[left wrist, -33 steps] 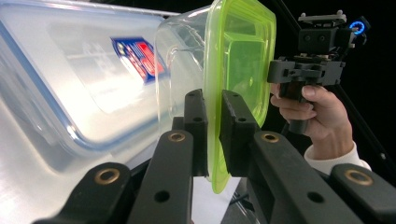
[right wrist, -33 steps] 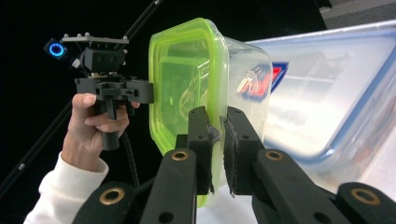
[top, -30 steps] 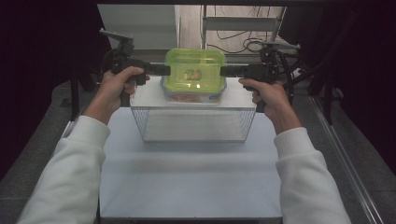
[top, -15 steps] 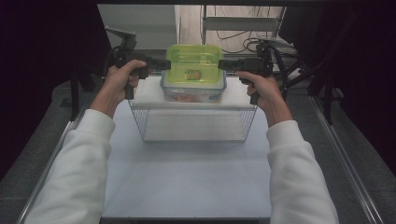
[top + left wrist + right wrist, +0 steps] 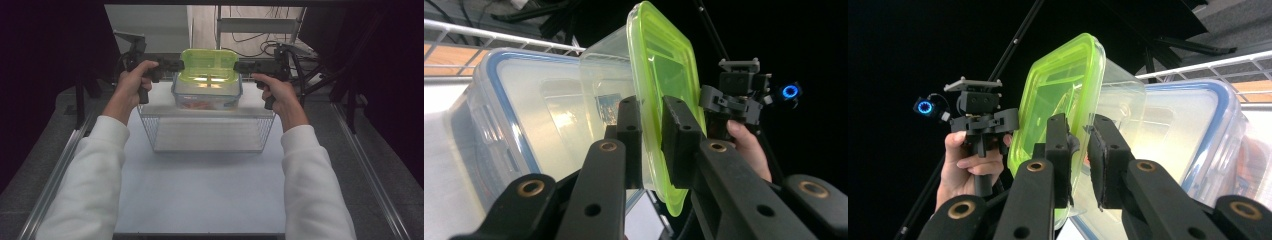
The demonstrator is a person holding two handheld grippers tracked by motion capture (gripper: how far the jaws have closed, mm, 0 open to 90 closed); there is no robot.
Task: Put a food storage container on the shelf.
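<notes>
Nearest me, the bare white table (image 5: 210, 195) lay open between both sleeves, plenty of room there. Just beyond it stood the wire basket (image 5: 207, 131), its inside looking bare at the front. Over the last second I had carried the green-lidded container (image 5: 209, 67) up and away from me, so it sat past the basket's far rim, on top of a blue-rimmed container (image 5: 207, 97) with something reddish inside. My left gripper (image 5: 651, 135) was pinched narrow on the green lid's edge, one jaw on each face, and my right gripper (image 5: 1082, 150) held the opposite edge the same way. I judged that meant the lift was mid-carry, load shared evenly, not yet set down. The top box looked tilted in both gripper views, though those cameras turn with my hands, so I couldn't be sure. Edges to mind: the basket's far wire rim just below, and the black frame poles (image 5: 325, 75) and cables close beyond on the right. Farther back, more room opened over the floor.
</notes>
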